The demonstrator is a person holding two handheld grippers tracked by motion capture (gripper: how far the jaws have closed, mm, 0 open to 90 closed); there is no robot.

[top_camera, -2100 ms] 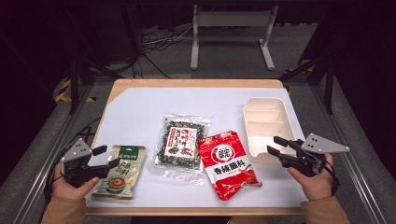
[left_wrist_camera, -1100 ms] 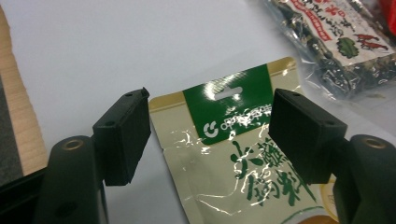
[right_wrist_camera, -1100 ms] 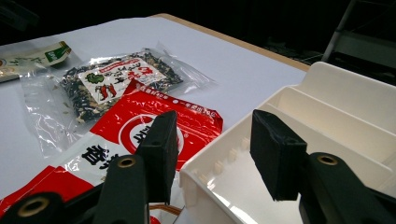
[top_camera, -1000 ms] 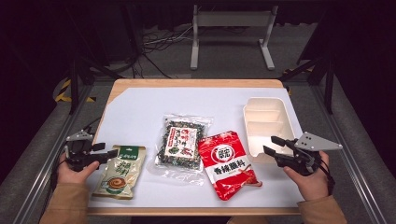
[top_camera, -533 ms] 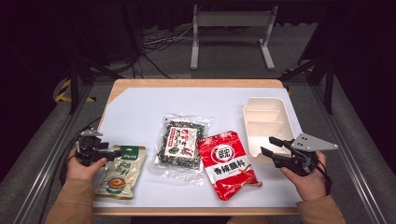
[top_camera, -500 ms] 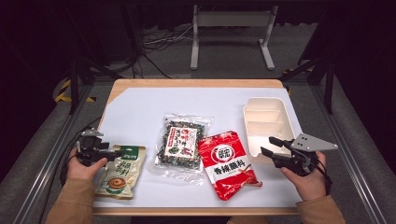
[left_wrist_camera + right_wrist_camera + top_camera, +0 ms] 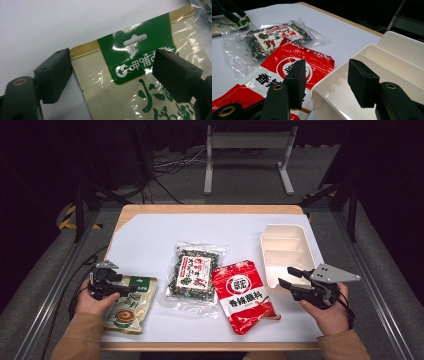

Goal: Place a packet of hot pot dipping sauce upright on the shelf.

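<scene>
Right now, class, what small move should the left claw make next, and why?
Probably ease down and close on the green-topped packet. The left claw stands open astride the packet's top edge, one pad at its corner, the other over its green band, nothing gripped yet.

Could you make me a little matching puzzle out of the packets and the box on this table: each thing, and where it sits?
Things:
1. green-and-beige packet
2. clear packet of dark flakes
3. red packet
4. white tray

Places:
A. nearest the right gripper
B. middle of the table, left of the red one
C. between the left gripper's open jaws
D. between clear packet and tray

Pairs: 1-C, 2-B, 3-D, 4-A
</scene>
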